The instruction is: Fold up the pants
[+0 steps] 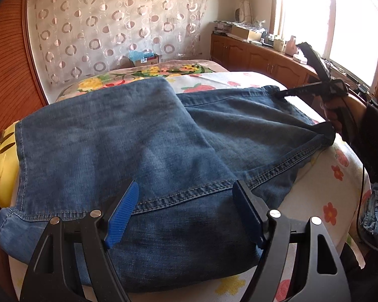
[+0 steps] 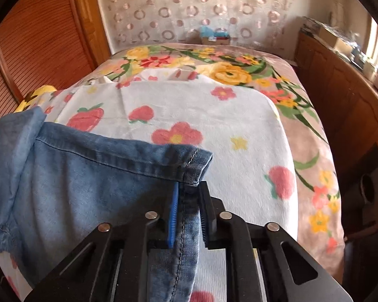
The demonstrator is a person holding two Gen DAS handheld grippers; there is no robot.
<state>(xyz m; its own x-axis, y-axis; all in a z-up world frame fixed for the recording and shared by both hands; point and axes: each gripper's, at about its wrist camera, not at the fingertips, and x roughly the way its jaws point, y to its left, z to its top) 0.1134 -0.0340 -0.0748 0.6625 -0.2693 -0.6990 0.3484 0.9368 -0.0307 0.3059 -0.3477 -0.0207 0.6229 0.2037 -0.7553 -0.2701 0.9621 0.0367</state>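
Blue denim pants (image 1: 138,146) lie partly folded on a flowered bed sheet (image 1: 315,183), one layer lapped over the other. My left gripper (image 1: 186,186) hovers open over the near seamed edge, its blue pads (image 1: 123,214) wide apart and pressing on nothing. In the right wrist view my right gripper (image 2: 189,193) is shut on the hemmed corner of the pants (image 2: 88,176), with the hem pinched between its pads. In the left wrist view the right gripper (image 1: 284,92) shows at the far right corner of the denim, held by a person's hand (image 1: 332,113).
A yellow plush toy (image 1: 0,166) lies at the bed's left edge beside a wooden slatted door (image 1: 10,75). Wooden cabinets (image 1: 264,58) with clutter run under the window on the right. More denim (image 1: 375,214) hangs off the bed's right side. A floral blanket (image 2: 226,70) covers the far bed.
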